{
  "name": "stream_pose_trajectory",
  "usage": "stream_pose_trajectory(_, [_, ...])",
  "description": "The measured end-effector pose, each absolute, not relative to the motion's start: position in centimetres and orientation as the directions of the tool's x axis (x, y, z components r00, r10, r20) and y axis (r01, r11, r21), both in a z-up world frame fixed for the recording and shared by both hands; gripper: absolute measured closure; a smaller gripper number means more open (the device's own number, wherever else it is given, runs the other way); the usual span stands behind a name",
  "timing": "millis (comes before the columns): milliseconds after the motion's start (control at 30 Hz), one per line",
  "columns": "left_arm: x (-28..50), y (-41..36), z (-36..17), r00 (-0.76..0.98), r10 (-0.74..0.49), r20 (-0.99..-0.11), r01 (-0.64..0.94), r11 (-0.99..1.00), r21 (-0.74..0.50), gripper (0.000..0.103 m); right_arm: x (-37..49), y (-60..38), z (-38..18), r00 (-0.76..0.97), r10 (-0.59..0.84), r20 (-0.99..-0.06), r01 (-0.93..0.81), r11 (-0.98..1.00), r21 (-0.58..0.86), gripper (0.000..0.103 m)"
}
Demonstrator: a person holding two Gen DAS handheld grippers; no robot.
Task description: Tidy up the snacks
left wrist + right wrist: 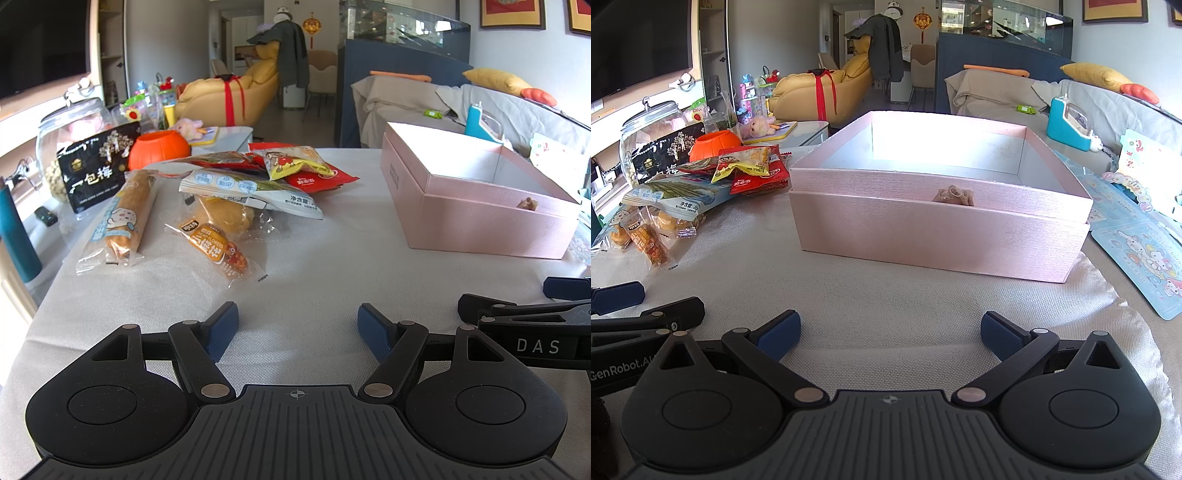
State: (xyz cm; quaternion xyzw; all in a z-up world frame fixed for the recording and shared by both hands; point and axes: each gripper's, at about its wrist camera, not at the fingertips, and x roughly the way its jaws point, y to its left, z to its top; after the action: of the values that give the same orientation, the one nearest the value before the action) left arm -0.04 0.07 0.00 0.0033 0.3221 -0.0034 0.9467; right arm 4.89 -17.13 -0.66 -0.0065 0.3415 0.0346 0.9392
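- Two handheld grippers rest low over a cloth-covered table (pixel 303 258), side by side, both angled down toward the work ahead. Nothing has gone into the box yet, by the look of it.
- Left gripper (pixel 297 328): jaws spread wide, nothing btwn the blue pads, bare cloth under them.
- Right gripper (pixel 891 334): jaws likewise wide apart and empty, seen in its own view.
- Snack pile (pixel 236 192) lies ahead and slightly left of the left gripper, well apart from its tips. Closest item: an orange-label packet (pixel 216 249), long axis running diagonally, near end pointing toward the gripper's right.
- Beside it to the left, a long bread-roll packet (pixel 123 218) in clear wrap lies with its long axis roughly fore-and-aft, tilted a little right at the far end.
- Further back: a blue-white pouch (pixel 251 194), a red packet (pixel 319 179) and a yellow cartoon packet (pixel 295 162) stacked on each other.
- Pink box (pixel 938 206) sits open, dead ahead of the right gripper; from the left view it is off to the right. Interior looks empty, tho the floor is partly washed out by glare.
- Judgement: left hand is nearer the snacks, right hand nearer the box. A likely first pick is the orange-label packet, approached w/ jaws across its short width, then carried right to the box.
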Motion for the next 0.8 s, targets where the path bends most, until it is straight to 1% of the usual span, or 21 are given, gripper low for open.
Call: stream_pose_trajectory(800, [-0.08,0.07,0.00,0.793,-0.001,-0.610,0.008,1.000,0.009,0.025,4.89,-17.12,-0.67,0.764,0.060,-0.642,-0.069,0.998,0.011,0.000])
